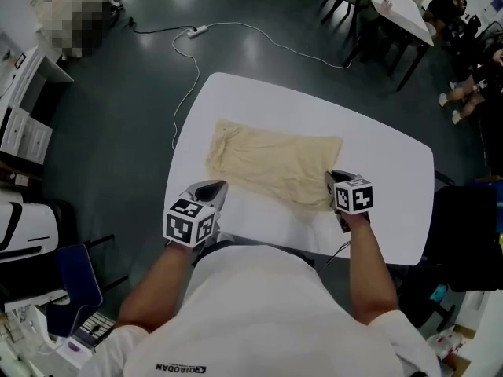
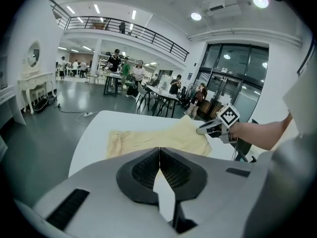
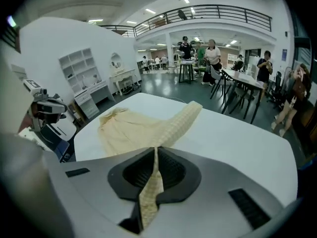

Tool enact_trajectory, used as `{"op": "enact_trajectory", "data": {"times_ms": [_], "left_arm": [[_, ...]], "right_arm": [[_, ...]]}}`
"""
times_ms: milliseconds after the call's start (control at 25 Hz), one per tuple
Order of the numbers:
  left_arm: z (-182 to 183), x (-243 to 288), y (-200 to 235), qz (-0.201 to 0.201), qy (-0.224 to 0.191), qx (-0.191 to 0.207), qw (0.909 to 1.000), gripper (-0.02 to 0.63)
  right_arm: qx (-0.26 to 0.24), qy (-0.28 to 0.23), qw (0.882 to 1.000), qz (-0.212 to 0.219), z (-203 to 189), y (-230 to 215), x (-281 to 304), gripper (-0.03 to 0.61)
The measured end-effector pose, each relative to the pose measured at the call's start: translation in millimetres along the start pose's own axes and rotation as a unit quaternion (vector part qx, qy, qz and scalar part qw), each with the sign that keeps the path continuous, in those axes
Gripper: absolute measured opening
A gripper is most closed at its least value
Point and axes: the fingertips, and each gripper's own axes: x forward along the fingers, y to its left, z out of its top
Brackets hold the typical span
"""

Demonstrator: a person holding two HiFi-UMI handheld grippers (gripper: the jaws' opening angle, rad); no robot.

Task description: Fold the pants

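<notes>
My left gripper (image 2: pixel 159 155) has its jaws pressed together on nothing, just short of the pants (image 1: pixel 271 167), which lie flat ahead of it on the table (image 1: pixel 385 171). My right gripper (image 3: pixel 154 165) is clamped on their near corner and holds it raised. I judge the fold barely begun.

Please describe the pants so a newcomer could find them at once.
Start at the white table. The pants lie on it, pale yellow and the only cloth there. One near corner is raised and pinched in the right tool.

Bright ceiling lights (image 2: pixel 196 16), soft shadows — fisheye edges (dark)
</notes>
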Motion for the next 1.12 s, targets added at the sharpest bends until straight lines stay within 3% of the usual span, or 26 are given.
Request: {"op": "enact_trajectory", "data": {"times_ms": [240, 480, 800, 1120], "left_arm": [[-14.2, -25.8, 20.4, -0.001, -0.009, -0.009, 0.9999, 0.028], [-21.8, -37.9, 36.6, -0.002, -0.016, -0.021, 0.9996, 0.028], [-27.2, -54.0, 55.8, 0.004, -0.035, -0.04, 0.9986, 0.028], [-54.2, -88.5, 95.2, 0.045, -0.044, -0.073, 0.9954, 0.028]], "right_arm": [[-0.019, -0.014, 0.999, 0.027, 31.1, 47.6, -9.7, 0.035], [0.047, -0.038, 0.995, 0.083, 70.0, 87.9, -12.9, 0.034], [0.1, -0.088, 0.985, 0.106, 134.8, 133.6, 0.3, 0.034], [0.089, -0.086, 0.987, 0.101, 164.2, 190.4, 58.2, 0.034]]}}
